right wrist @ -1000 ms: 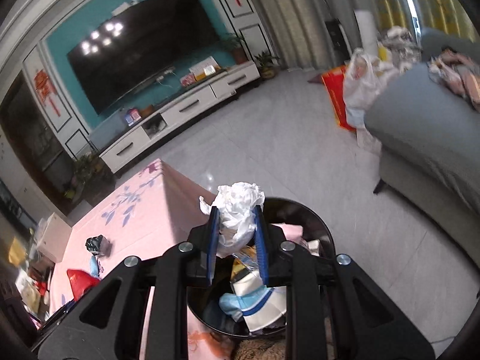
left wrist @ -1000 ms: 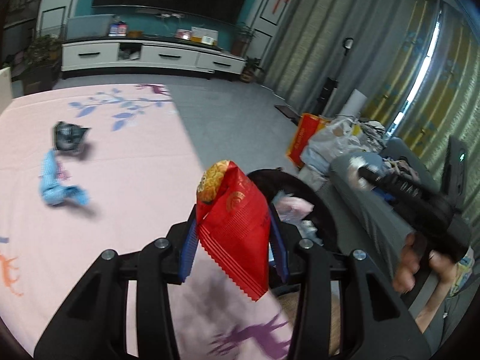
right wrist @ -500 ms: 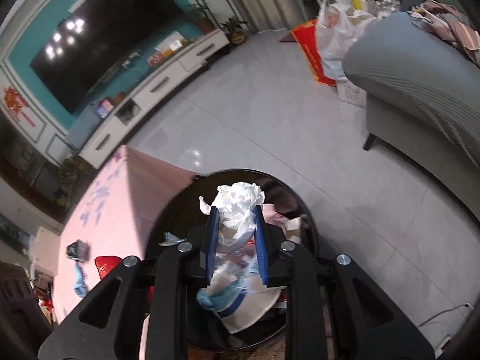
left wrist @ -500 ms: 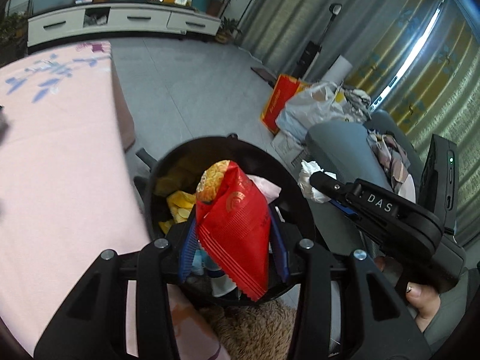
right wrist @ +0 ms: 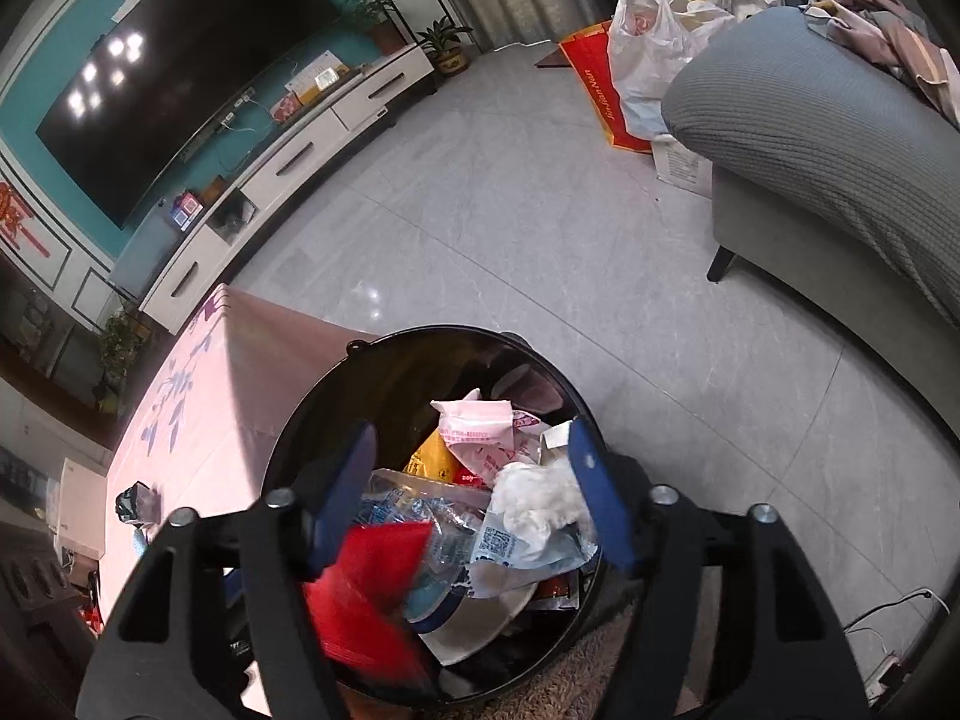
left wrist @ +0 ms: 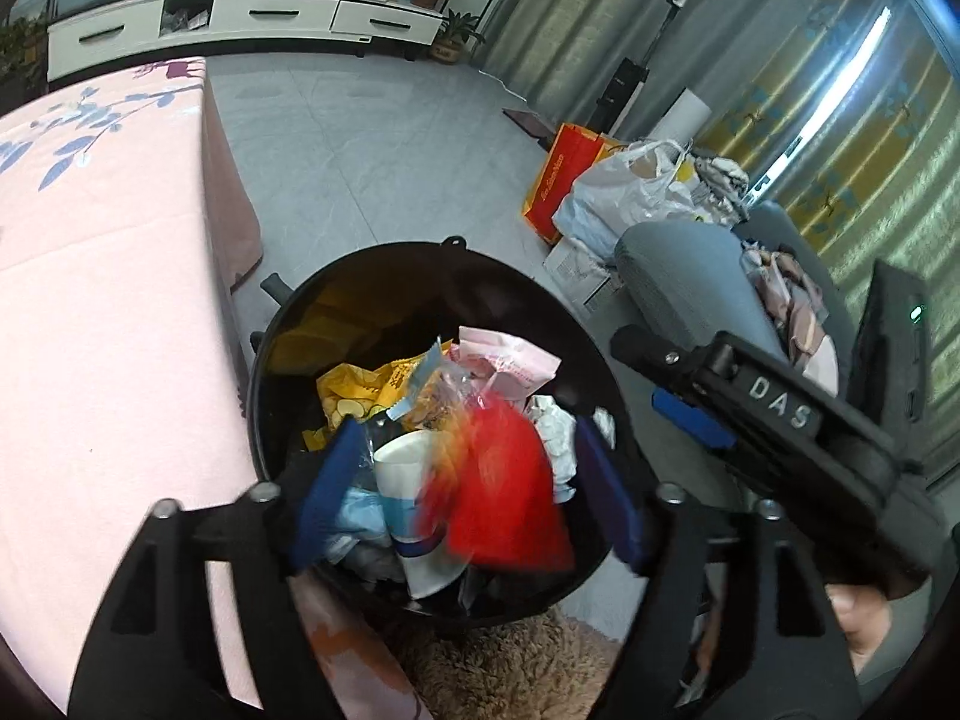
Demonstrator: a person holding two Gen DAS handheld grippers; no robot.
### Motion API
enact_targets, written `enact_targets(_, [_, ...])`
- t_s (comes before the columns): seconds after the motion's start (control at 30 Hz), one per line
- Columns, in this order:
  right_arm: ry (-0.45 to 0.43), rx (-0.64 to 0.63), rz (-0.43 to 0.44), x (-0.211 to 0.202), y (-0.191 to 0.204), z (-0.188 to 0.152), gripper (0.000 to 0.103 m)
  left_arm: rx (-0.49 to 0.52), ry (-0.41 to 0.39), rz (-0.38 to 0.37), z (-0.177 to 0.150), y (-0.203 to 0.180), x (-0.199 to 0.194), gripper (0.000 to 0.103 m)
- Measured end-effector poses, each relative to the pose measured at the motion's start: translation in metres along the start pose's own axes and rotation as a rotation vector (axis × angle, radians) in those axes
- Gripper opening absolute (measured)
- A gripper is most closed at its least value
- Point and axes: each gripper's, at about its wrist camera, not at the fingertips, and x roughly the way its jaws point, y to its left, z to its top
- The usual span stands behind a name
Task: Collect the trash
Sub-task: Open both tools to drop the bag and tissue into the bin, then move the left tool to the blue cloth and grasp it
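Black frames, blue fingers (left wrist: 324,492); silver screws (right wrist: 662,493)

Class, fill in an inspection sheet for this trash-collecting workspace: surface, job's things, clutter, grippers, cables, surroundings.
Surface: pink floral tablecloth beside the bin.
Job's things: black trash bin full of wrappers; red wrapper, motion-blurred, over it; white tissue lying in it.
Clutter: dark scrap left on the table.
Grippers: left gripper open; right gripper open, both above the bin.
Cables: white cord on the floor.
Surroundings: grey sofa, TV, plastic bags.
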Motion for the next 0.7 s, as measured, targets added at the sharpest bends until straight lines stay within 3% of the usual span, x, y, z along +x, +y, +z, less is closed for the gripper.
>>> enact_targets(0.2, [-0.034,-0.001,-0.007,-0.004,-0.001,0.002,0.087,-0.042,-0.061,0.066,0.01,0.02,-0.03,0.098])
enact_targets(0.3, [-0.048,0.009,-0.008,-0.007,-0.003,0.003,0.088,-0.081,-0.135,0.166,0.017,0.045,-0.058,0.1])
enact_targets(0.43, [-0.037,0.02,0.008,-0.005,-0.005,0.005,0.089,-0.253,-0.257,0.331,0.023,0.107,-0.098,0.099])
enact_targets(0.53, [-0.034,0.006,0.022,-0.005,-0.001,0.004,0.089,-0.377,-0.291,0.421,0.022,0.153,-0.118,0.099])
enact_targets(0.63, [-0.036,0.003,0.027,-0.005,0.002,0.004,0.089,-0.445,-0.287,0.496,0.019,0.191,-0.125,0.097])
enact_targets(0.7, [-0.035,0.002,0.031,-0.005,0.004,0.003,0.089,-0.497,-0.278,0.521,0.015,0.212,-0.125,0.078])
